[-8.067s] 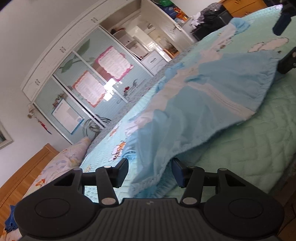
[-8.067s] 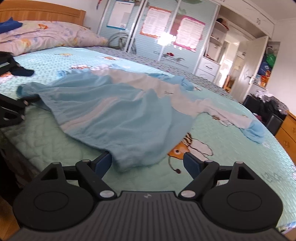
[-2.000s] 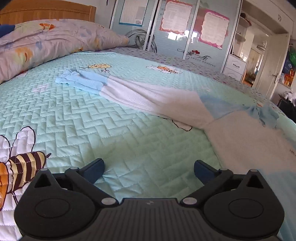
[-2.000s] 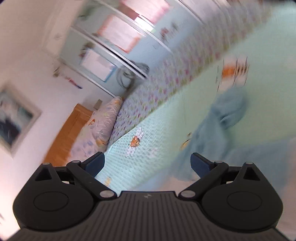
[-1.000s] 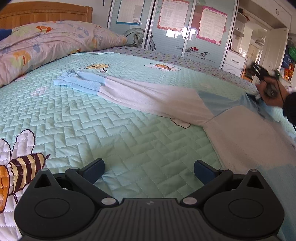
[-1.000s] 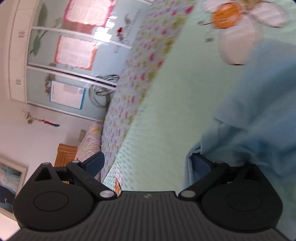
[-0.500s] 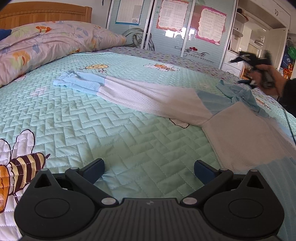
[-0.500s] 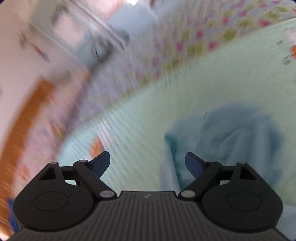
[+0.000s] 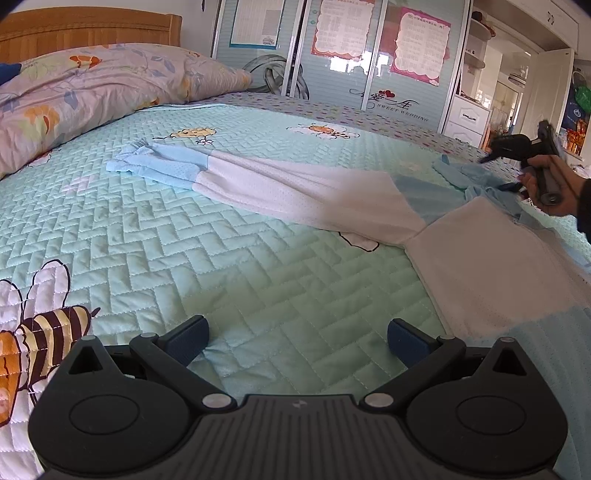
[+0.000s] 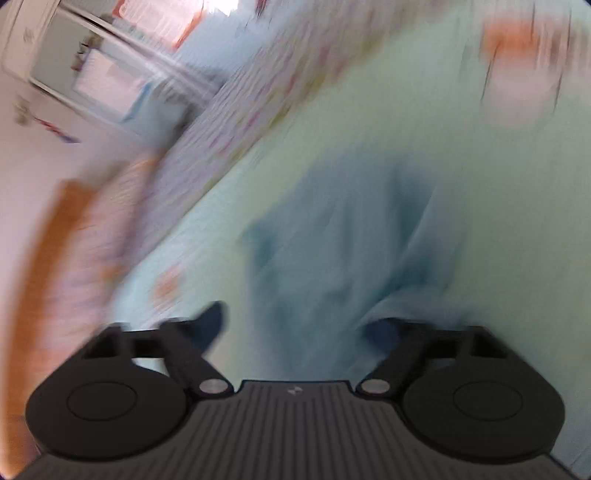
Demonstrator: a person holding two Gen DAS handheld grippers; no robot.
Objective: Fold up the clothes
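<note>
A bed point(image 9: 155, 236) with a mint quilted cover printed with bees fills the near room. Far left stands a wooden headboard point(image 9: 92, 31) behind a floral pillow point(image 9: 92, 85). A wardrobe point(image 9: 332, 55) with pale blue sliding doors and pink posters lines the far wall. At far right, white drawers point(image 9: 467, 120) beside a bright doorway point(image 9: 508, 107).
</note>
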